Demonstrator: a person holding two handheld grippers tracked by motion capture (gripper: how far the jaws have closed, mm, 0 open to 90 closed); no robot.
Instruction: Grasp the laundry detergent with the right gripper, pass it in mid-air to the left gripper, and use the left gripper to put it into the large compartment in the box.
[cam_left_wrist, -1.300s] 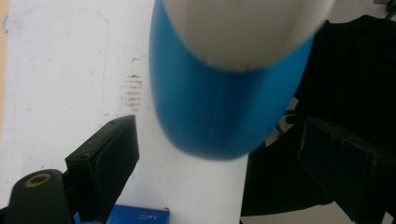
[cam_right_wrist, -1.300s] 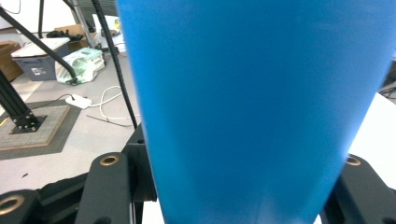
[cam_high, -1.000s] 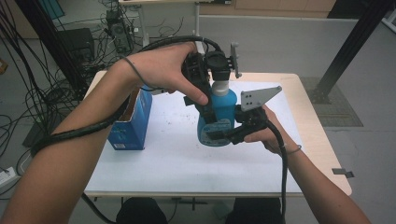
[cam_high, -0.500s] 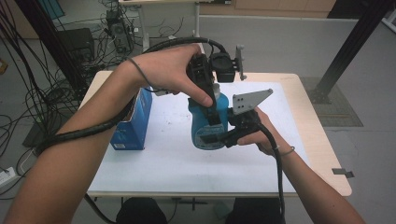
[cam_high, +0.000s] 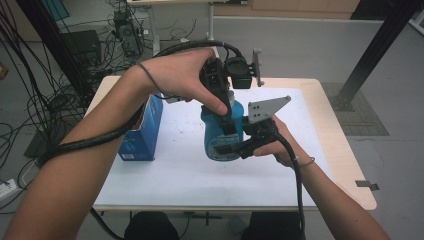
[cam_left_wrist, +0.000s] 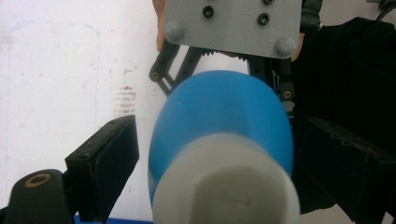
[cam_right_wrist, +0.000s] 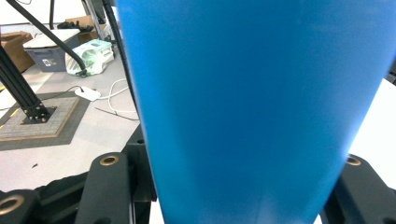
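Bottle (cam_high: 220, 132): blue plastic body with a white cap (cam_left_wrist: 226, 184), held upright at frame centre of the high view, over the white sheet on the tabletop (cam_high: 320, 95); whether its base touches the sheet cannot be told.
Right gripper (cam_high: 235, 147): comes in from the lower right of the high view; its jaws stand on either side of the lower body and look clamped on it. In the right gripper view the blue wall sits between the two black jaws, edge to edge.
Left gripper (cam_high: 226, 122): comes down from above at the bottle's neck. In the left gripper view its jaws stand apart, one at lower left and one at right of the frame, flanking the shoulder and cap without touching.
Handling, judged: stiff moulded plastic, smooth and likely slippery; weight depends on the fill, which the opaque wall hides. Wide lower body suits a firm side grip; the cap is the narrow point for a second grip or a twist.
Risk, judged: tapered shoulder could let jaws slide upward if closed too low on it.
Contents of bottle: cannot tell; cap on.
Box (cam_high: 142, 132): blue carton lying at left of the bottle, near it but apart; closed, contents hidden.
Sheet: white, faintly marked, bare beside the bottle.
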